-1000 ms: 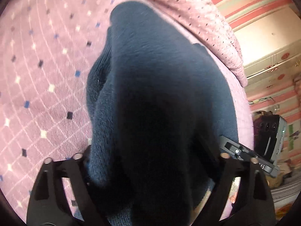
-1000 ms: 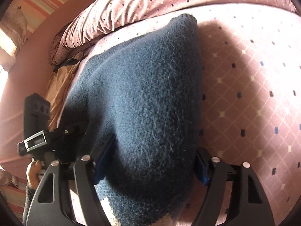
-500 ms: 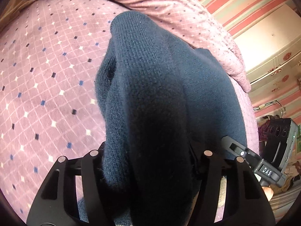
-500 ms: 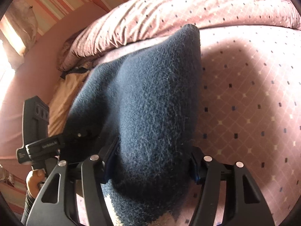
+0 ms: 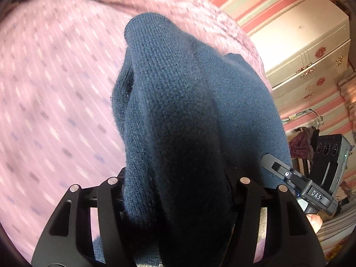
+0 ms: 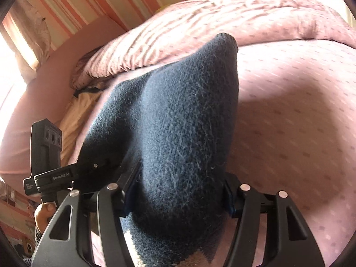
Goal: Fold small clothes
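Because of motion blur, hard to read the diamond pattern on the pink bedsheet or the rumpled duvet behind it. Raised above the sheet, a dark navy knit garment, draped forward and filling both views. Hidden beneath the wool, the fingertips of both tools. Left gripper pinched on the garment, fabric bulging between its narrow jaws. Right gripper likewise clamped on it, blue pads pressing the cloth from either side.
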`<state>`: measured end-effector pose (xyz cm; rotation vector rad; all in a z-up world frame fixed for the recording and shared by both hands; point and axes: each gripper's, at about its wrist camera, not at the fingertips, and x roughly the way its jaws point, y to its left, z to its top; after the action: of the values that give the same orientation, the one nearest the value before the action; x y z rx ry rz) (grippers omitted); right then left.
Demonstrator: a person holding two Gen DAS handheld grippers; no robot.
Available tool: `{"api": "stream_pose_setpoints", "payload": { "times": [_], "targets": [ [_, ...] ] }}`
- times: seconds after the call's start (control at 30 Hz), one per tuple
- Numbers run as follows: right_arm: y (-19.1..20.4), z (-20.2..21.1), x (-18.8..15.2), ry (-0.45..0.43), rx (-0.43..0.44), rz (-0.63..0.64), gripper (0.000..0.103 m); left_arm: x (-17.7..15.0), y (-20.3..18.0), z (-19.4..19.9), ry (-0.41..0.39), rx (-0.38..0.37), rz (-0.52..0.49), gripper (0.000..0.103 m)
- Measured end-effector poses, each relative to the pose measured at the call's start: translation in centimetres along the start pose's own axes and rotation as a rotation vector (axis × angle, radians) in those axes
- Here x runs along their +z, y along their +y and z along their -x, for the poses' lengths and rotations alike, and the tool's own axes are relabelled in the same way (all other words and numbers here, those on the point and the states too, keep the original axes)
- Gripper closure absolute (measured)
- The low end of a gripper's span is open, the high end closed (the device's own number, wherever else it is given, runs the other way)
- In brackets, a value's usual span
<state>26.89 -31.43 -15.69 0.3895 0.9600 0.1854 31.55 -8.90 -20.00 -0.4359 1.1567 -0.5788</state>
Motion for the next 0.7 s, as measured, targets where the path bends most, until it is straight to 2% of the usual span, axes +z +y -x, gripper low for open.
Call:
{"api": "stream_pose_setpoints", "payload": {
  "times": [0.13, 0.27, 0.43, 0.63, 0.7],
  "targets": [
    [-5.2, 1.8, -1.7, 0.051, -0.023, -0.019, 0.042, -3.3, -3.5, -4.4, 0.039, 0.006, -0.006, 0.044],
    [-10.1, 0.2, -2.5, 0.124, 0.012, -0.083, 0.042, -4.9, -5.2, -8.8, 0.069, 0.062, -0.026, 0.043],
    [-14.6, -2.1, -4.8, 0.151, 0.145, -0.142, 0.04, -5.8, -4.3, -9.8, 0.071, 0.036, -0.034, 0.037],
    [-17.6, -3.8, -5.7, 0.21, 0.268, -0.18, 0.038, -5.8, -4.6, -10.5, 0.085, 0.045, -0.093, 0.029],
    [-17.7, -4.1, -5.8, 0.219, 0.279, -0.19, 0.037, -5.9, -4.8, -10.4, 0.081, 0.057, -0.088, 0.025]
  ]
}}
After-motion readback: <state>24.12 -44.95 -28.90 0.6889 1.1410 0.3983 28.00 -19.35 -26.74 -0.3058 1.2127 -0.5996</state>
